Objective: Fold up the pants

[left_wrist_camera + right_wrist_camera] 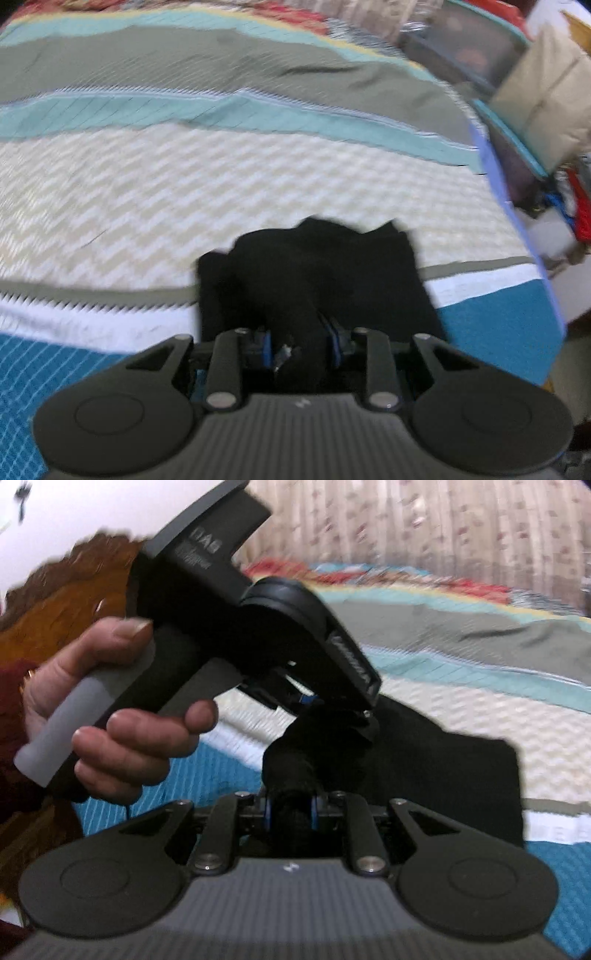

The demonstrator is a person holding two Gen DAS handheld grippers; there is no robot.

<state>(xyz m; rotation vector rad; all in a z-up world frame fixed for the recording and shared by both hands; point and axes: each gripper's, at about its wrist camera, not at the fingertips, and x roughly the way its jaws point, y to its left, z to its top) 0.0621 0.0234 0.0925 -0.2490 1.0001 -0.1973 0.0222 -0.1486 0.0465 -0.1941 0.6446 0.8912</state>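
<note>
Both tongs pinch bunched black cloth: the left tongs (pixel 301 341) grip a wad of the pants (pixel 314 273) low in the middle of their view, and the right tongs (pixel 291 808) clamp another gather. The pants lie on the striped bed (pixel 184 184), part lifted, likely so one end can be carried over the other. A hand (pixel 107 705) at the left holds the other tool. Blur hides the pads and the fold lines.

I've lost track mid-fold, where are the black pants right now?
The black pants lie on the striped bedspread, low in both wrist views, bunched fabric pinched in the left tool and right tool.
</note>
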